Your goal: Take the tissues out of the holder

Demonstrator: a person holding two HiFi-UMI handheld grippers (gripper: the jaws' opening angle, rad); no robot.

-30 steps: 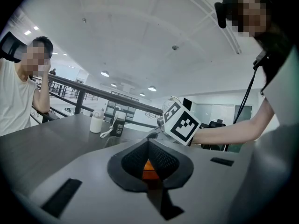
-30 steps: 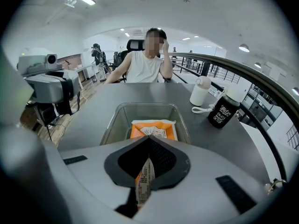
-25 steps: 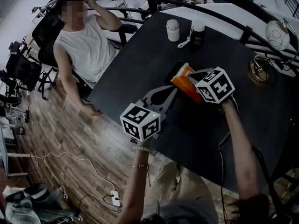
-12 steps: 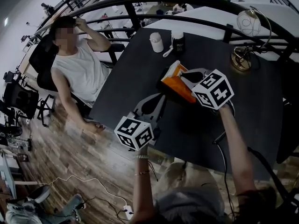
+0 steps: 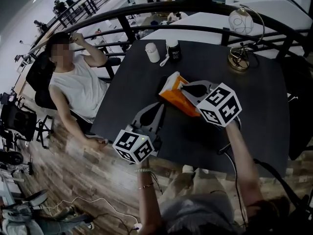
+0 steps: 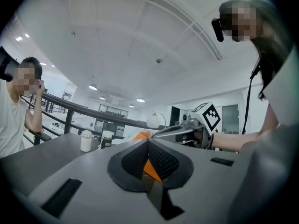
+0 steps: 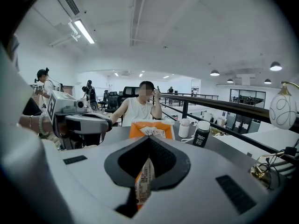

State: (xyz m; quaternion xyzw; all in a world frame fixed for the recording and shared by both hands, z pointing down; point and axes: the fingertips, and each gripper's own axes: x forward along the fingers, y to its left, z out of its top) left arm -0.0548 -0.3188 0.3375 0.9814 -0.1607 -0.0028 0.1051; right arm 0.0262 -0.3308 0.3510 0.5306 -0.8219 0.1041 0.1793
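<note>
Over the middle of the matte dark table (image 5: 254, 106), our two grey, wedge-nosed grippers share one load. The right gripper (image 5: 183, 88) is clamped tight on the printed seam of a glossy orange tissue pack (image 5: 178, 101), and the left gripper (image 5: 160, 105) pinches its orange corner. Near the far edge stand a rounded white bottle (image 5: 152, 52) and a dark bottle (image 5: 173, 50), white-capped.

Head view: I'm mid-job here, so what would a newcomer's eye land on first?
The orange tissue pack over the middle of the dark table, pinched from two sides: the left tongs are shut on its near-left corner, and the right tongs are shut on a printed flap. Next come the seated person in a white top at the table's left edge and the globe lamp at its far right corner.
</note>
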